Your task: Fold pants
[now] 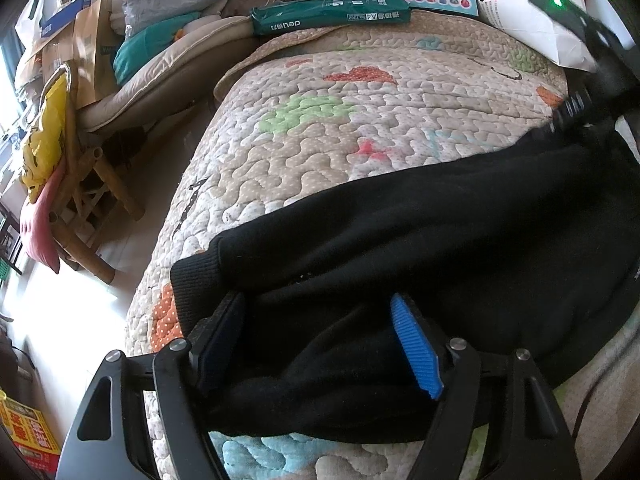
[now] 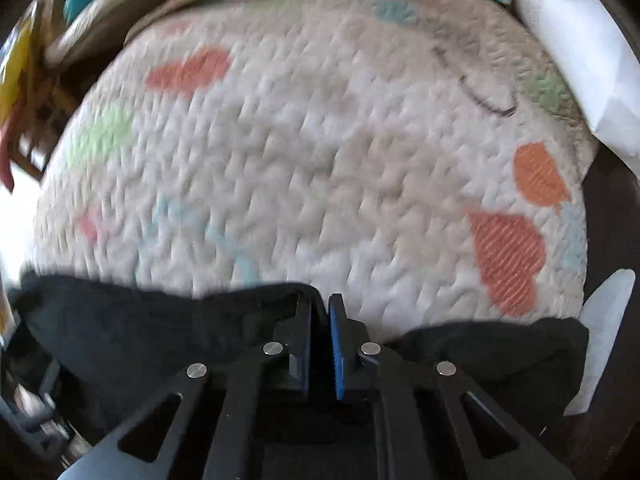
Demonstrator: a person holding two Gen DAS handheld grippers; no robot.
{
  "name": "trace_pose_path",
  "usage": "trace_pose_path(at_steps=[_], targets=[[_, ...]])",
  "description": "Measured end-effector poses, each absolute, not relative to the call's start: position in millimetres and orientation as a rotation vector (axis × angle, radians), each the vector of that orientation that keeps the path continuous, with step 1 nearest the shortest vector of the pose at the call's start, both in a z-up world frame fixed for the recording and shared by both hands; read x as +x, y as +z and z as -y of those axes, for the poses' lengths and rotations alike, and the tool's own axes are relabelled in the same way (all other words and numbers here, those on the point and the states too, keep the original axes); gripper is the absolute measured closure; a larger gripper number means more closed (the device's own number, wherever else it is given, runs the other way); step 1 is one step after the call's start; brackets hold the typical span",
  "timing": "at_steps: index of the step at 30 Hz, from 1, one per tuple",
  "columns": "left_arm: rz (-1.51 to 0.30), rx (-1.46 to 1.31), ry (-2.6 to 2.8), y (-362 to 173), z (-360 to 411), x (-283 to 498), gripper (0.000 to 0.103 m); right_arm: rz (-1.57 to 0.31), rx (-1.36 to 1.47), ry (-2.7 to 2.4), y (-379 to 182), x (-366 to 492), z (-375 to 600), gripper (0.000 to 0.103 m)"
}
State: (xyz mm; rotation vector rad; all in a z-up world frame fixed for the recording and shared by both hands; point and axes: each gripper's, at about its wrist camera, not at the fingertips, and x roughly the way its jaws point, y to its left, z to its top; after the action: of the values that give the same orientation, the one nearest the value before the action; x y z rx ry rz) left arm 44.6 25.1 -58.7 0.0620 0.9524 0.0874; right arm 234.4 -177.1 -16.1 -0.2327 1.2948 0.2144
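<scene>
Black pants lie across a quilted bed cover, with a ribbed cuff at the left end. My left gripper is open, its blue-padded fingers set wide on either side of a bunched fold of the pants near the cuff. My right gripper is shut on the black pants, pinching the fabric edge between its pads; the view is blurred by motion. The right gripper's body also shows at the far right of the left wrist view, at the pants' other end.
A green paper pack and a white bag lie at the quilt's far edge. The quilt drops off at the left to the floor. A wooden chair with cushions stands left.
</scene>
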Motion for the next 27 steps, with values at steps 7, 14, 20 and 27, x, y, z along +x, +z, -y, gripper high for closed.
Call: trace_pose_path(at_steps=[7, 14, 20, 27], targets=[[-0.953, 0.066, 0.091, -59.4, -24.8, 44.7, 0.028, -1.17, -0.069, 0.131, 7.5, 267.5, 196.9, 0.102], [-0.956, 0.066, 0.092, -59.9, -24.5, 44.6, 0.027, -1.28, -0.188, 0.163, 0.2, 256.1, 189.6, 0.036], [-0.955, 0.067, 0.093, -60.2, -24.2, 44.3, 0.027, -1.369, -0.237, 0.18, -20.1, 240.1, 185.0, 0.086], [-0.953, 0.071, 0.093, -60.1, -24.2, 44.2, 0.027, -1.343, -0.266, 0.14, -30.1, 255.2, 169.5, 0.098]])
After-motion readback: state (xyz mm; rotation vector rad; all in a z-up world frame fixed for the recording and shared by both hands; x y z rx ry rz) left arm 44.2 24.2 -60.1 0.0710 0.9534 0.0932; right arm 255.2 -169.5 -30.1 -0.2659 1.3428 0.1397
